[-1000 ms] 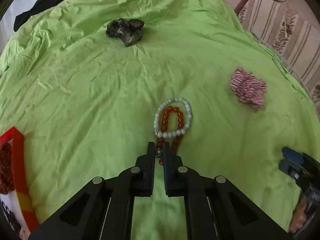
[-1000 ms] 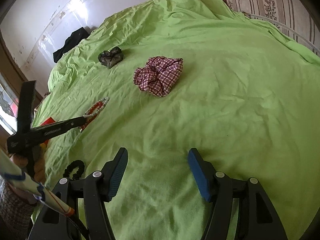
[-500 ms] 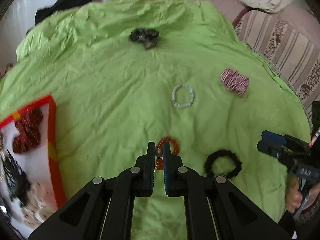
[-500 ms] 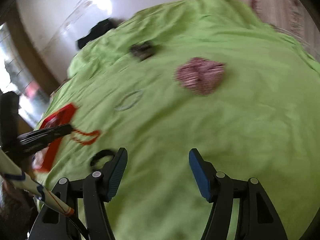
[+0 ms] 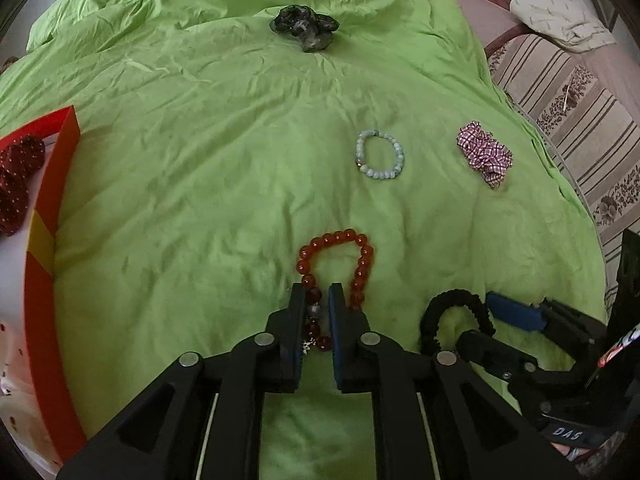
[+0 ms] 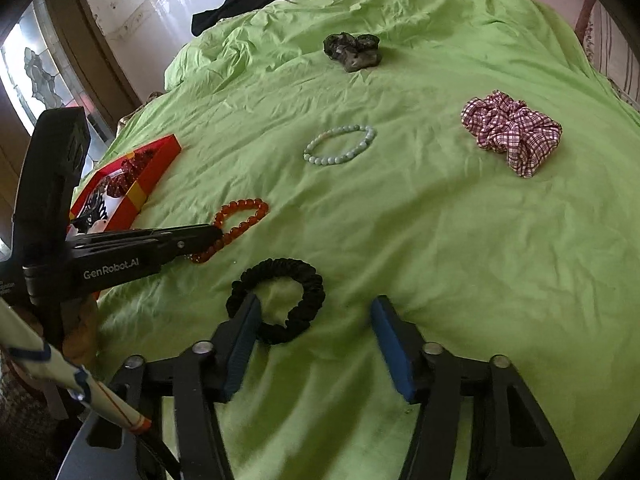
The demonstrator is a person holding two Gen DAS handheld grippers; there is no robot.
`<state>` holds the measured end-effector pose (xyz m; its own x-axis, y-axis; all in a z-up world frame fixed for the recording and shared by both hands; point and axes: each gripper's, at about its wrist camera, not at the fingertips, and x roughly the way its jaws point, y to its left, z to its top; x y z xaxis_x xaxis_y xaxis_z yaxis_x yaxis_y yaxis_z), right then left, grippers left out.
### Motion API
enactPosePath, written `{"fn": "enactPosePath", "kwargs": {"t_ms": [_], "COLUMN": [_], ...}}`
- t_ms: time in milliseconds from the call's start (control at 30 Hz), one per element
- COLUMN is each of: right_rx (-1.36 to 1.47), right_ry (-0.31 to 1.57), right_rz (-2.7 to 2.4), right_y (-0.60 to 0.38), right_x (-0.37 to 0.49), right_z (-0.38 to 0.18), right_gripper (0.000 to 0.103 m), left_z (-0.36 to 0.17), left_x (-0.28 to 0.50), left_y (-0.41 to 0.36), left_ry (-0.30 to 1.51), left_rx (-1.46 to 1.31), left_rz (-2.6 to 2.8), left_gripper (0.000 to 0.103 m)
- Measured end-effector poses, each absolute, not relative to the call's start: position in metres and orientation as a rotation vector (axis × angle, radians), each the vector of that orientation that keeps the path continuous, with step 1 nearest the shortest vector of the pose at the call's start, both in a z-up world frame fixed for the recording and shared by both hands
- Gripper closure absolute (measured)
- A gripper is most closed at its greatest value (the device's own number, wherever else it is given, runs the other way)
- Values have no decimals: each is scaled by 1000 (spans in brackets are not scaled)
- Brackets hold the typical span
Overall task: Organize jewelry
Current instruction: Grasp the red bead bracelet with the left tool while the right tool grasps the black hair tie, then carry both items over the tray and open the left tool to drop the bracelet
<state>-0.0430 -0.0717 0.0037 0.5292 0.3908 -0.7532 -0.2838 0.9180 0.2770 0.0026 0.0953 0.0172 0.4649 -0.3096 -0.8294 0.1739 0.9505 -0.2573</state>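
Bright green wrinkled bedsheet (image 5: 200,168) covers the whole bed, and a striped sofa with flower pattern (image 5: 568,92) stands at the far right of it. On the left edge of the bed sits a red and yellow cardboard box (image 5: 44,240) with dark red dotted fabric (image 5: 16,176) inside.

The left hand-held gripper (image 5: 316,300) points down at the near middle of the sheet. Its jaws are nearly together and are opening a little at this moment; the near end of the orange-red round-bead bracelet (image 5: 340,248) is between them, and the pads look to be still touching the beads. The rest of the bracelet lies as a loop on the sheet beyond the fingertips.

The right hand-held gripper (image 6: 316,312) is at the near right, about half open, and its jaws are closing. The black ruffled elastic hair band (image 6: 280,300) lies flat on the sheet partly between the fingers; the left finger is over its near left edge, the right finger is apart from it.

Farther away in the middle lies a pale green bead bracelet (image 5: 380,156), to its right a red and white checked fabric scrunchie (image 5: 484,152), and at the far side a dark grey-green scrunchie (image 5: 306,28). A black cloth (image 6: 236,0) lies at the far edge of the bed.
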Motion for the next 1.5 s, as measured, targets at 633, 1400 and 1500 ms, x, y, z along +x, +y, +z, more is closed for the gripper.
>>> {"fn": "enactPosePath", "kwargs": {"t_ms": [633, 1400, 1500], "right_rx": [161, 8, -19], "right_ry": [789, 738, 744], "right_rz": [370, 504, 531], "right_y": [-82, 5, 25], "right_x": [-84, -134, -131], "right_z": [71, 116, 120], "right_gripper": [92, 92, 92], "left_z": [123, 179, 171], "left_x": [-68, -168, -159], "left_y": [136, 273, 284], "left_ry": [818, 664, 691], "left_rx": [-171, -198, -225], "left_rz": [-235, 53, 41], "left_gripper": [96, 96, 96]}}
